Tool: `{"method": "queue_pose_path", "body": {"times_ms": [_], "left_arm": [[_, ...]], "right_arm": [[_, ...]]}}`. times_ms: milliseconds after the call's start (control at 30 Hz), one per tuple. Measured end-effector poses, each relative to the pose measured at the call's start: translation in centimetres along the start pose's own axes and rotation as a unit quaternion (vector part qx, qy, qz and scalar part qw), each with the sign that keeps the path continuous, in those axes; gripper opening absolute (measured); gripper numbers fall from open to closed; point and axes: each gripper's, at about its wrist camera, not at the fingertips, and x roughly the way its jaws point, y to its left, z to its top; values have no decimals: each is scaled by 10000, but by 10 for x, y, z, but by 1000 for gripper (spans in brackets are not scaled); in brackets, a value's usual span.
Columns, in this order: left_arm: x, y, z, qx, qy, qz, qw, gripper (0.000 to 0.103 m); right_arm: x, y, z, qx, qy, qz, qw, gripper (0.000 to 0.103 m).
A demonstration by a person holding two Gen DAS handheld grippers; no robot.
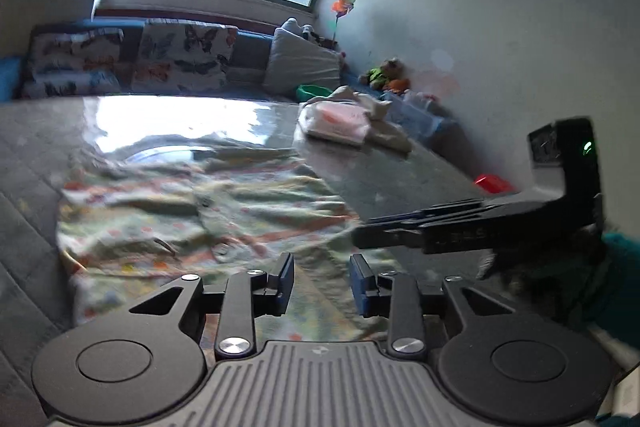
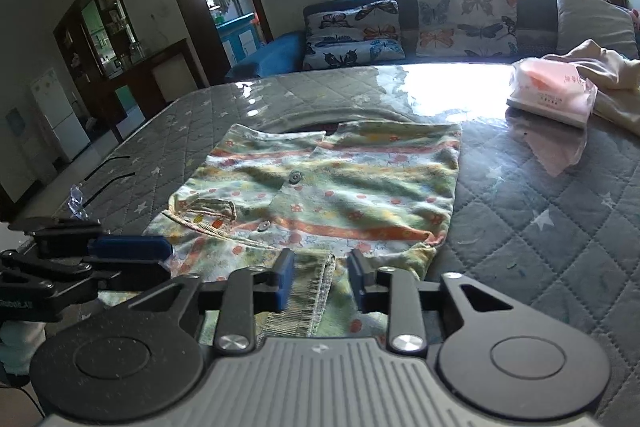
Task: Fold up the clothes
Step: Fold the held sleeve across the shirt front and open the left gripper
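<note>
Shirt (image 2: 320, 183) first: a small green one with orange stripes and a flower print, lying mostly flat on the quilted, plastic-covered worktop (image 2: 560, 211), buttons up, its near edge doubled over just under both tools. It looks part-folded, with the hem end brought toward the person. Judging by that, the step in hand is letting go of a fold and setting up the next one.

To do it well, let the cloth settle flat before pulling away, so the doubled edge does not spring back. The slick cover may let the shirt slide, so lift the tools clear and avoid dragging them.

Right tool (image 2: 320, 279) hangs over the near hem with its jaws parted; a ribbed strip of cloth lies in the gap, but the pads do not press on it. Left tool (image 1: 322, 281) sits at the shirt's near left corner, jaws likewise parted, nothing pinched. The left wrist view is blurred, so fine creases there cannot be judged.

A pink tissue pack (image 2: 552, 95) and cream cloth (image 2: 612, 83) lie well apart, at the far right.
</note>
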Motion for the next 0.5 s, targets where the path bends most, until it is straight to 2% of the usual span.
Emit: {"method": "queue_pose_path", "body": {"times_ms": [167, 333, 467, 500], "left_arm": [[11, 35, 4, -20, 99, 676, 9977, 32], [24, 63, -2, 114, 419, 1047, 9936, 30], [24, 72, -13, 243, 496, 1263, 9905, 20], [23, 74, -15, 270, 484, 1311, 9898, 15]], "right_arm": [[11, 4, -5, -127, 212, 3, 9997, 35], [28, 7, -5, -204, 325, -7, 9993, 35], [41, 13, -5, -361, 465, -86, 9982, 33], [43, 14, -5, -397, 474, -113, 9980, 27]]}}
